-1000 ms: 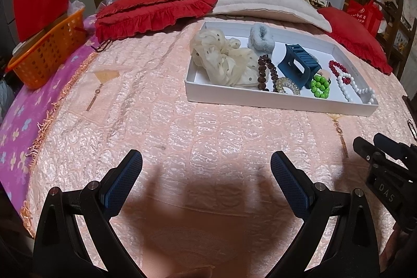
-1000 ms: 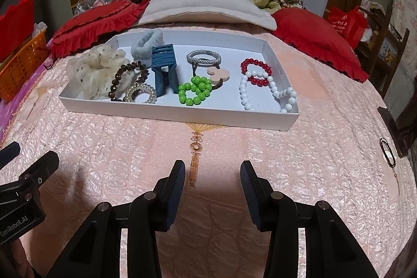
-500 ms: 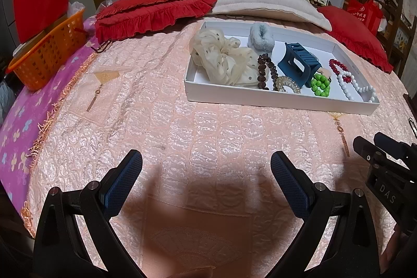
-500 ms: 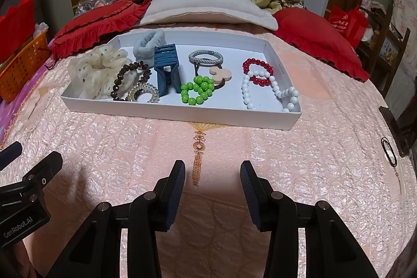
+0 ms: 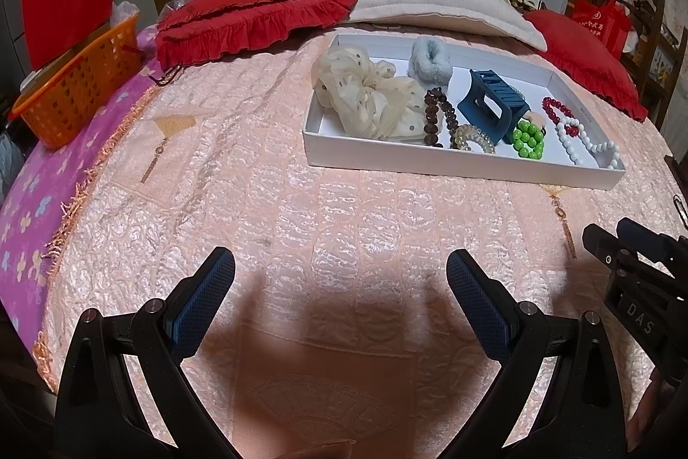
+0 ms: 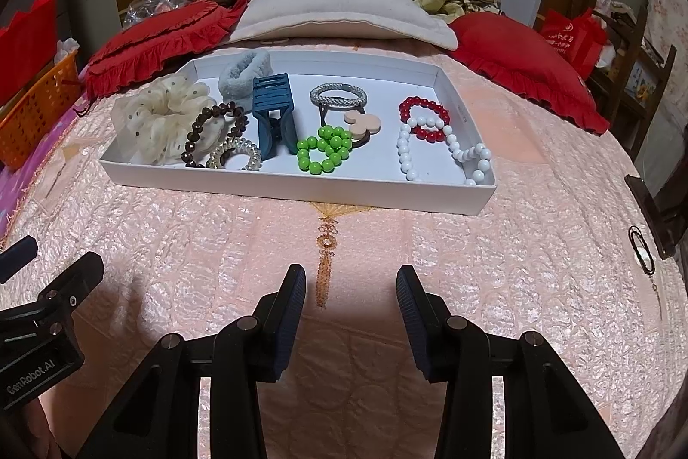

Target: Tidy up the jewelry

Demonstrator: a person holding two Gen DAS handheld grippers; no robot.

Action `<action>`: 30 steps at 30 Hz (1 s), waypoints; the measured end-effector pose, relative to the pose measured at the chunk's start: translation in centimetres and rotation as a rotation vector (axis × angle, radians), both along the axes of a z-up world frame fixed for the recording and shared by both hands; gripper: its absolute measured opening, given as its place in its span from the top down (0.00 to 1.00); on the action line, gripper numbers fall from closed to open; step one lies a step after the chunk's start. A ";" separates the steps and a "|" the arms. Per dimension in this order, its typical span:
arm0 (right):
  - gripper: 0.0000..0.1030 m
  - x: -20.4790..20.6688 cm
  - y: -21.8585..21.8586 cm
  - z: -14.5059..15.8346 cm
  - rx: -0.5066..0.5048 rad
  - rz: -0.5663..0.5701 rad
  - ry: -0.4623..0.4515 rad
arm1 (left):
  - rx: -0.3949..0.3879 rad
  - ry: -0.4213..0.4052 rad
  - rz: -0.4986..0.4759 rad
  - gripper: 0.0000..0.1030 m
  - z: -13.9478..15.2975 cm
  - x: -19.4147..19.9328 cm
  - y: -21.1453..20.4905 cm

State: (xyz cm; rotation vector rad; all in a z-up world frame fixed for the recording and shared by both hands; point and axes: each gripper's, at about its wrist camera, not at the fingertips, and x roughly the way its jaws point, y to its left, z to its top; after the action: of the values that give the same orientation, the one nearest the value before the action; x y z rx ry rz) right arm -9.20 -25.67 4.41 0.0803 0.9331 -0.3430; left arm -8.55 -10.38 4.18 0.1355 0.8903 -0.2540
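Already every piece of jewelry (image 6: 324, 153) lies inside the white tray (image 6: 275, 183) at frame centre on the bed (image 6: 387, 244). Both claws hang over bare quilt, well short of it: left claw (image 5: 339, 287) spread wide, right claw (image 6: 350, 300) partly spread, neither pinching anything. This fits either pieces awaiting sorting or a finished collection.

Ahead of the right gripper (image 6: 350, 289) a shallow tray (image 6: 296, 186) lies on the bedspread (image 6: 516, 265), pillows (image 6: 339, 13) behind it. In the tray, from its left end: scrunchie (image 6: 161, 119), wooden bead bracelet (image 6: 210, 132), coil hair tie (image 6: 234, 155), claw clip (image 6: 273, 115), bead bracelet (image 6: 324, 151), pearl strand (image 6: 434, 151) at the right end. A basket (image 5: 77, 89) sits far left of the left gripper (image 5: 339, 278).
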 end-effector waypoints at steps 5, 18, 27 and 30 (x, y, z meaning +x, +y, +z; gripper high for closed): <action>0.59 0.0 0.0 0.3 -0.004 0.000 -0.009 | 0.000 0.002 -0.002 0.04 -0.1 0.0 -0.1; 0.59 -0.1 -0.1 0.1 0.001 -0.002 -0.004 | -0.003 0.004 -0.001 0.04 -0.1 0.0 -0.1; 0.59 -0.1 0.0 0.1 0.000 0.001 -0.006 | -0.010 0.015 0.000 0.04 -0.2 0.0 -0.1; 0.59 -0.1 0.0 0.1 -0.001 0.002 -0.006 | -0.011 0.015 0.001 0.04 -0.2 0.0 -0.1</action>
State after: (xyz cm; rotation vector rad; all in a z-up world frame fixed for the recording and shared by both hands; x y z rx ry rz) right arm -9.27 -25.64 4.55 0.0794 0.9266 -0.3417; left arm -8.50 -10.46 3.95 0.1232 0.9041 -0.2596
